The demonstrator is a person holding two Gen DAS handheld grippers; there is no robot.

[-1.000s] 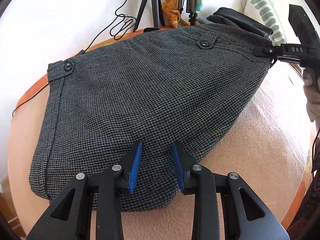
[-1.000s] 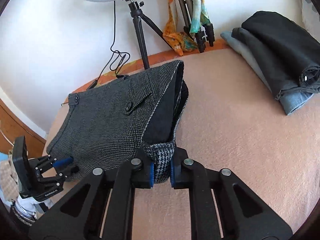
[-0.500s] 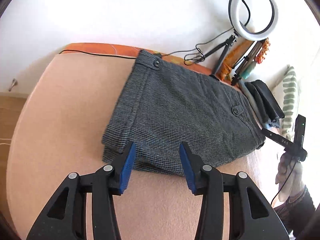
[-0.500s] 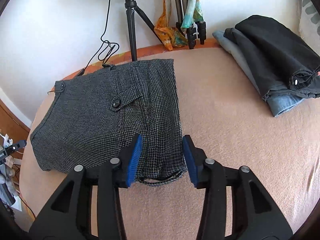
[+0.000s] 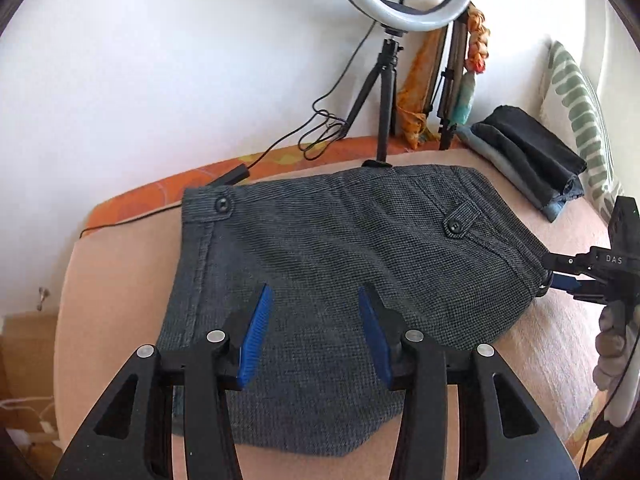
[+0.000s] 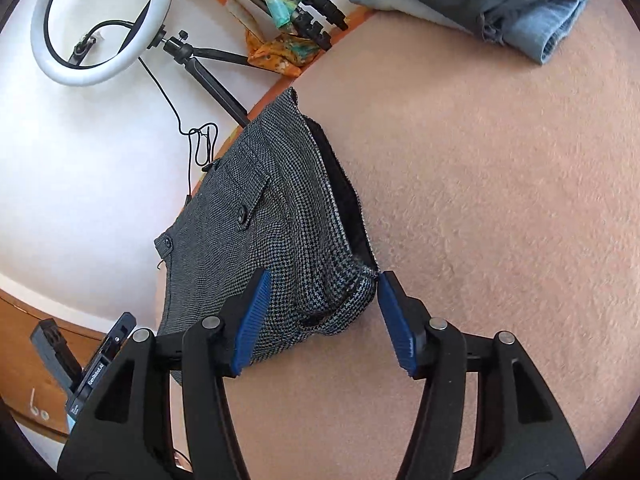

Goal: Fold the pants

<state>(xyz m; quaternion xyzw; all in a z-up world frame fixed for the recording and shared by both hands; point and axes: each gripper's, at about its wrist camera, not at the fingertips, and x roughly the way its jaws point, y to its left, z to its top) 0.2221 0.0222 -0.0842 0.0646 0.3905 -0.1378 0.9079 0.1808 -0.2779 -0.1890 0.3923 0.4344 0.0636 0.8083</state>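
Grey checked woolly pants [image 5: 340, 264] lie folded in a flat block in the middle, on the soft pink bed [image 6: 500, 200]. Both the left gripper [image 5: 314, 336] and right gripper [image 6: 320, 320] are spread wide, holding nothing.

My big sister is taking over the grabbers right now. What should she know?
Left gripper: open, holding nothing, over the near part of the pants.
Right gripper: open, fingers either side of the pants' corner, not gripping.
Pants: folded into a compact bundle on the pink bed.
Other folded clothes lie stacked at the far end.
Left, probably: tidy the bundle, maybe move it to that stack.
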